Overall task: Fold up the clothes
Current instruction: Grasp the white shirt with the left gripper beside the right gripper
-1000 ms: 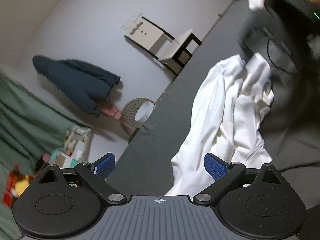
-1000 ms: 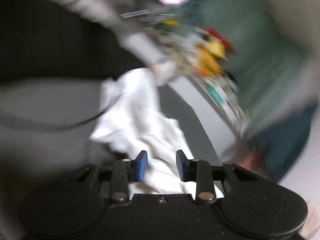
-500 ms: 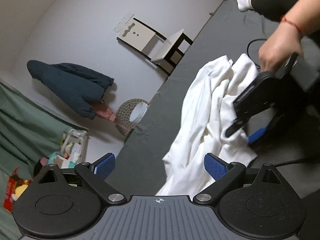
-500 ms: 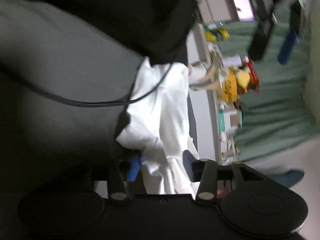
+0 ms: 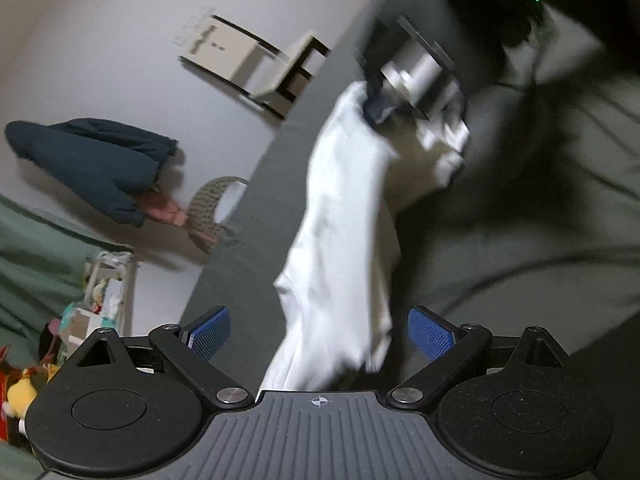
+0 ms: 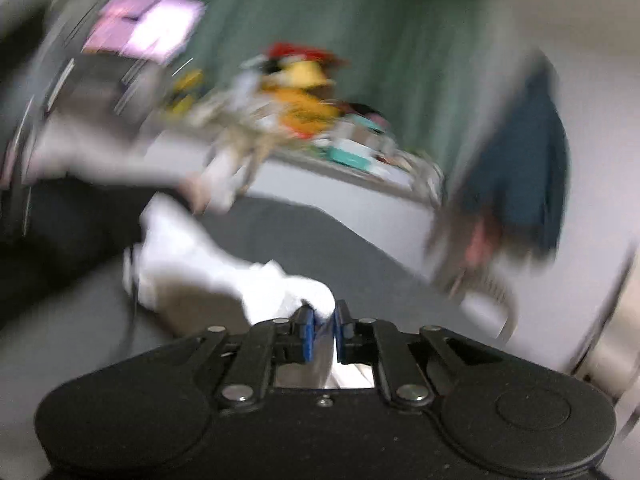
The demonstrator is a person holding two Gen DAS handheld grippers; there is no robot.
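1. Our right gripper (image 6: pixel 322 326) is clamped on a bunched corner of the white garment (image 5: pixel 340 240); its blue pads (image 6: pixel 306 330) are nearly together with a fold of cloth pinched between them.
2. Our left gripper (image 5: pixel 318 334) stands wide apart and holds nothing. The lower end of the garment hangs down between its two blue pads (image 5: pixel 208 332) without being caught by either.
3. The garment is lifted off the dark grey mat (image 5: pixel 500 240). In the left wrist view it runs as a long strip from the right gripper's pinch at the far upper end down to the loose hem just ahead of our left fingers.
4. That long axis points almost straight along the left gripper's line of sight, so the free end lies nearest our left hand, while the far end is already in the right.
5. We judge the step in hand to be taking a second grip, so the cloth can be spread flat on the mat before any fold.
6. The move turns on the hem sitting between the open left pads; closing there should catch it, though the cloth is blurred and we cannot tell which edge or corner it is.
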